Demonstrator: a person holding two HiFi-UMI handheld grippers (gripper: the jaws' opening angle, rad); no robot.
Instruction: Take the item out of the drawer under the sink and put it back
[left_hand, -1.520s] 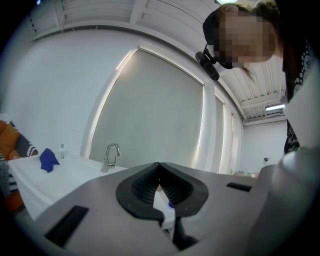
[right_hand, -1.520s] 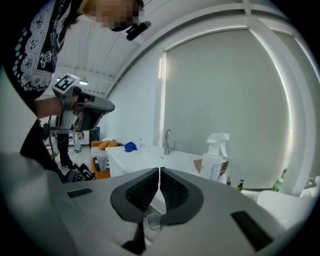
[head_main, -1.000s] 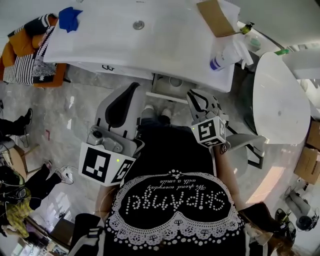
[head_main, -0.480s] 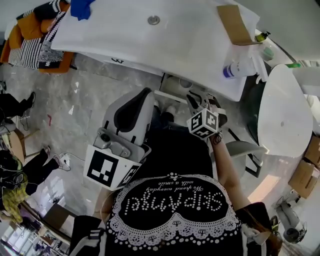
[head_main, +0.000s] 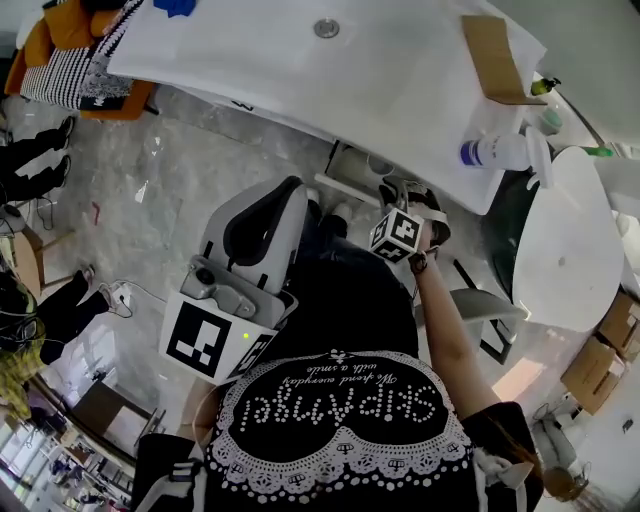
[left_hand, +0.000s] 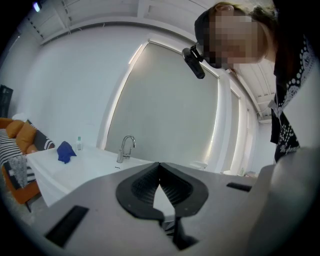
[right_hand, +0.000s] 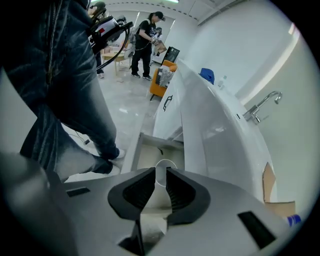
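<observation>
Entry: white round item (right_hand: 165, 166), in the open drawer (right_hand: 131, 152) under the sink (right_hand: 210, 135). Only my right gripper view shows it, in the gap of the right gripper (right_hand: 160, 172), whose jaws have just opened and stand apart, not clamping. In the head view that gripper covers it. Left gripper (left_hand: 159, 164): jaws together, empty, facing the faucet (left_hand: 125, 147). Against a second ago, my right gripper sits lower, nearer the drawer.

light: bright, even | edges: fisheye-warped, dark corners | glare: floor (head_main: 520, 380), maybe

black shirt (head_main: 340, 440) with studded upside-down "skipangel", smaller script "we spend everyday with a smile" above it
</observation>
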